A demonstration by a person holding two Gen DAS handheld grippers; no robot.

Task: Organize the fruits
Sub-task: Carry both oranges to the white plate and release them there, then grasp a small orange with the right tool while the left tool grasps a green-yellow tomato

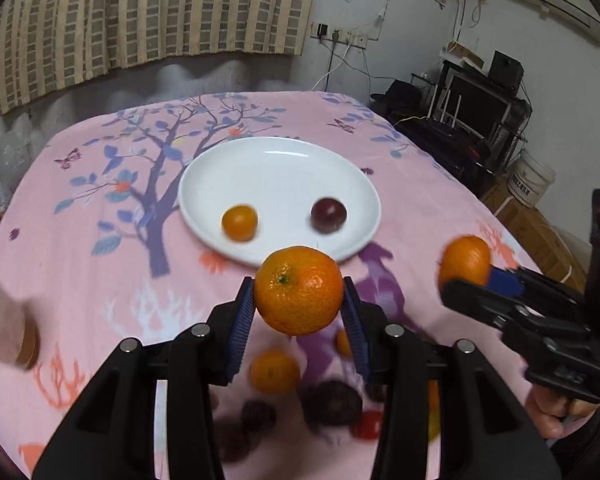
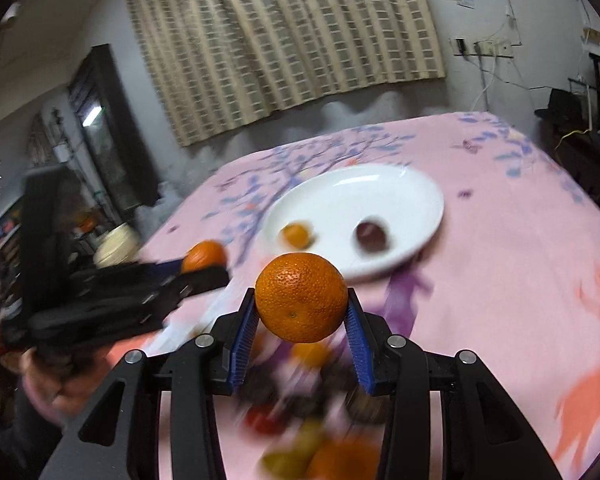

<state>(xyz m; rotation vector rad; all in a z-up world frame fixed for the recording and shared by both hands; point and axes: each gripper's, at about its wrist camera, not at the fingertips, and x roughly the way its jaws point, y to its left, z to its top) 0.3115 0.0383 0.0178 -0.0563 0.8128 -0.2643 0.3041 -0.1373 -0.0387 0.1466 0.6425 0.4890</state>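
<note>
1. Blue-padded jaws of the left gripper sit nearest the lens in the left wrist view, clenched on a mandarin with a green stem scar; both pads press its sides and it hangs clear of the cloth.
2. Below those jaws, blurred, lies the unsorted pile at the near edge of the tabletop: small oranges, dark plum-like fruits and something red. I cannot count them.
3. Moving right in the same view, the right gripper comes in from the right edge, a hand under it, grasping a second mandarin.
4. From the right wrist view that second mandarin sits squarely between its pads, held off the pink tablecloth.
5. Toward the far edge stands the white plate. On it rest 1 small orange at the left and 1 dark plum at the right, well apart.
6. Step in hand, as I judge it: carrying 2 mandarins from the pile toward the plate, roughly midway.
7. Next move calls for lowering each fruit onto bare plate, likely beside the small orange if like goes with like, then opening the jaws low, since round fruit can roll off the shallow rim.
</note>
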